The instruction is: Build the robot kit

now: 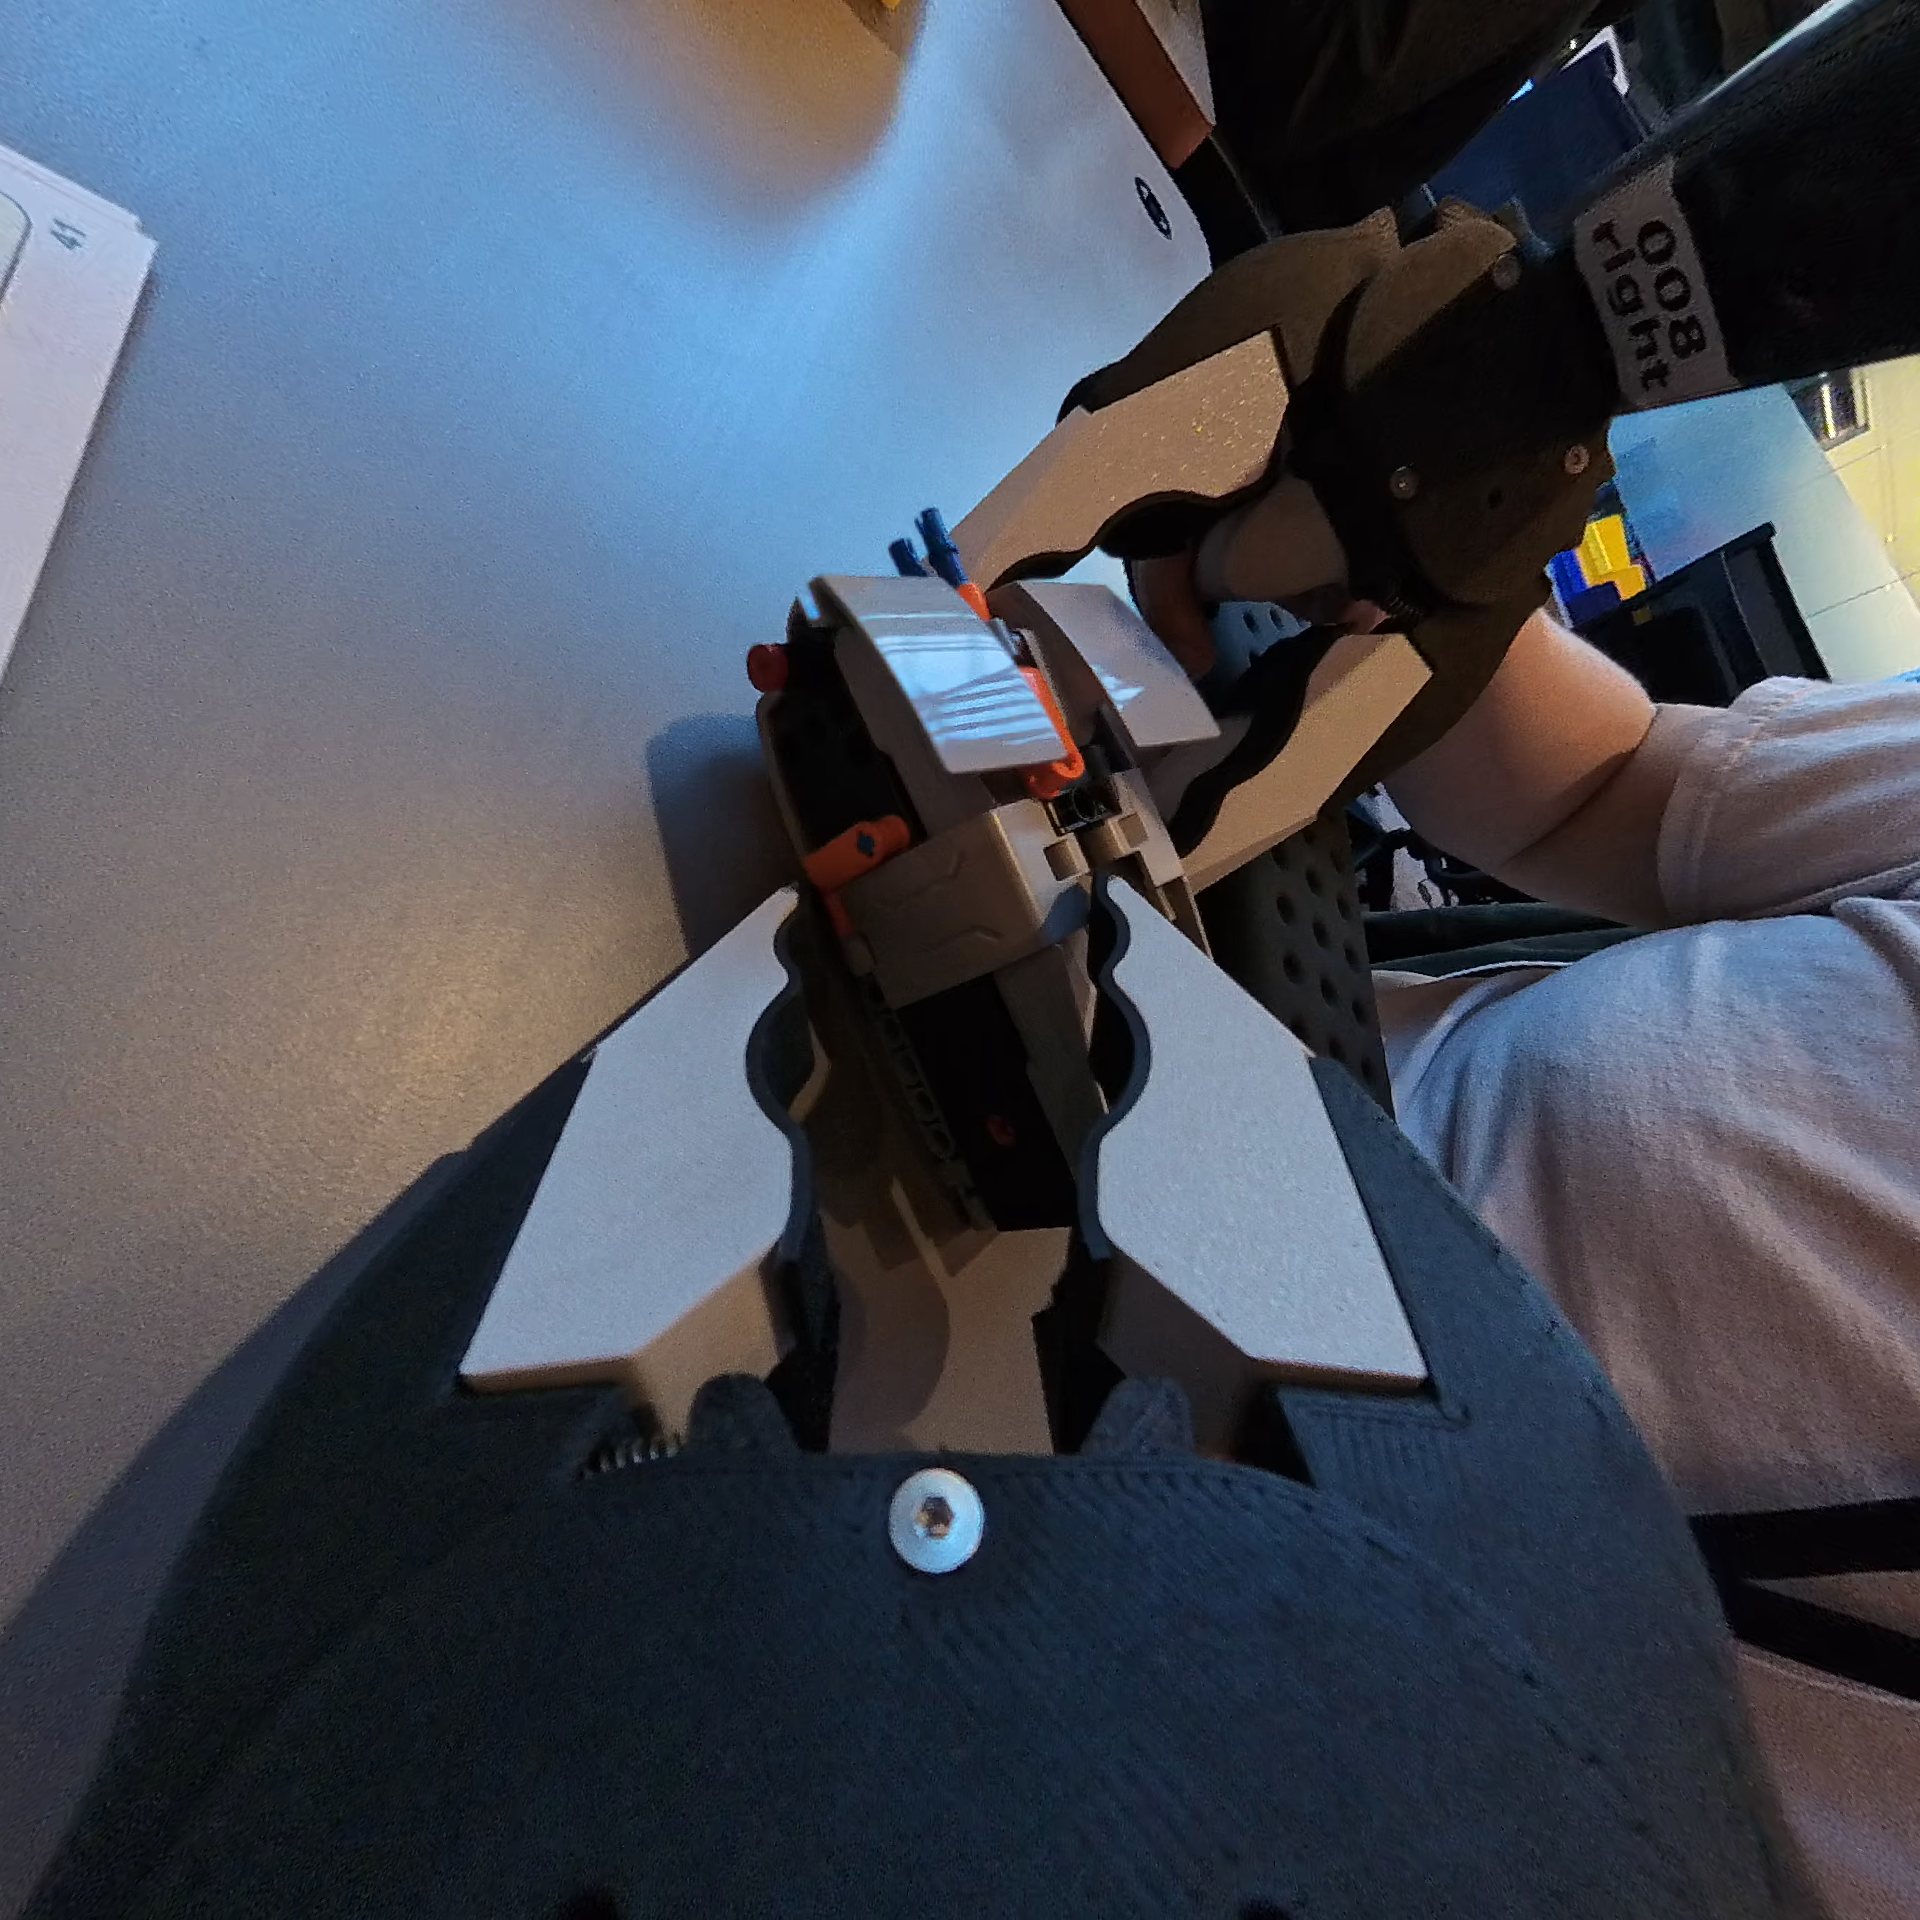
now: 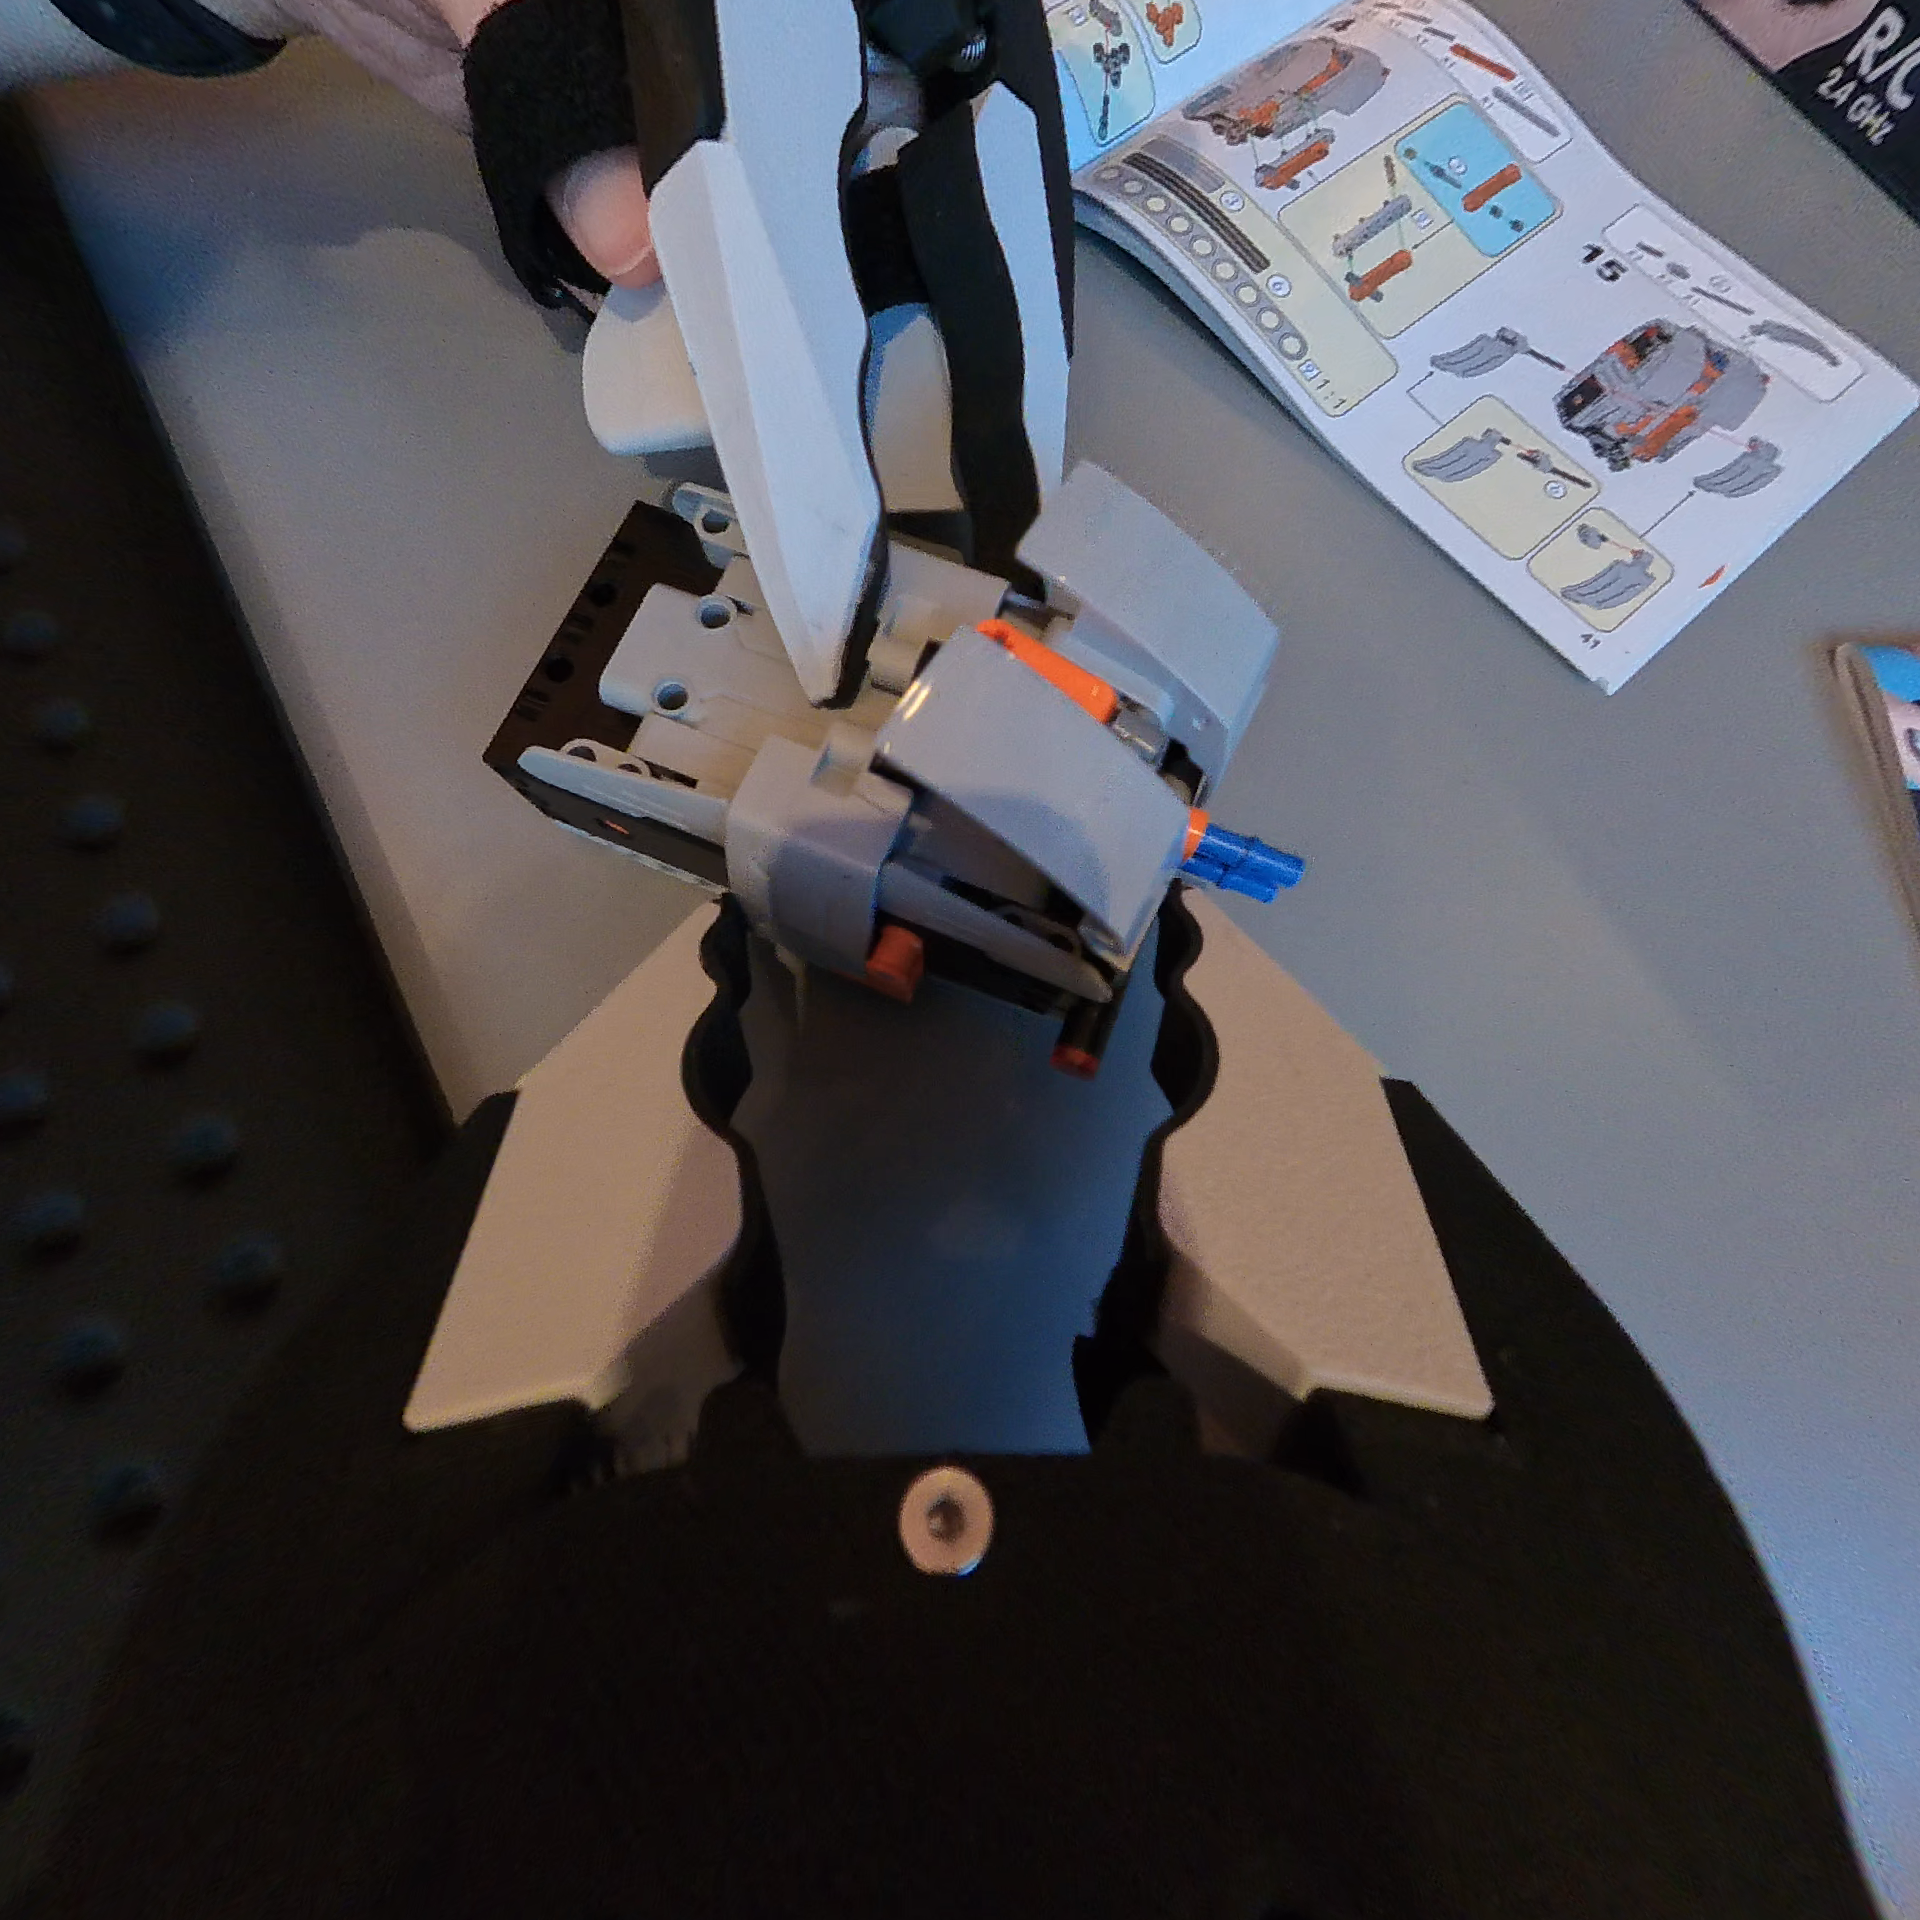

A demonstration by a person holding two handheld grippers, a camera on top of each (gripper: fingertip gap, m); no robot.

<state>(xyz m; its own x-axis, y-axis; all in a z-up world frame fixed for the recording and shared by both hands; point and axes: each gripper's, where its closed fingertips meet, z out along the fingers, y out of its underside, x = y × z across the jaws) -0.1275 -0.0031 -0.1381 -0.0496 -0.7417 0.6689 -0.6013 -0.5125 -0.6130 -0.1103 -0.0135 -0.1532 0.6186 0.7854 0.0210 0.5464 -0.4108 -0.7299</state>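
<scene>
Your left tool [image 1: 940, 1049] grips a partly built grey, black and orange brick-model vehicle [image 1: 966, 831], its two pale fingers pinching the model's flanks. The model's long axis runs straight out along those fingers, away from your left hand, and its far end points toward your other tool. It appears to be held just above the grey bench [image 1: 364, 727]; whether it touches the surface cannot be told.

Moving right, your right tool [image 2: 951, 977] meets the same model from the opposite end. Its fingers are spread wide, one on each side of the curved grey panel end, and whether either presses on the model cannot be told. In the right wrist view the model [image 2: 914, 769] sits just past those fingertips, lying crosswise, with a pair of blue pins [image 2: 1242, 868] sticking out to the right and a small red pin [image 2: 1075, 1044] low between the fingers.

Farther right on the bench lies an open instruction booklet [image 2: 1507, 332], well apart from the model. A dark perforated panel [image 2: 135, 1039] borders the bench at the left of that view.
</scene>
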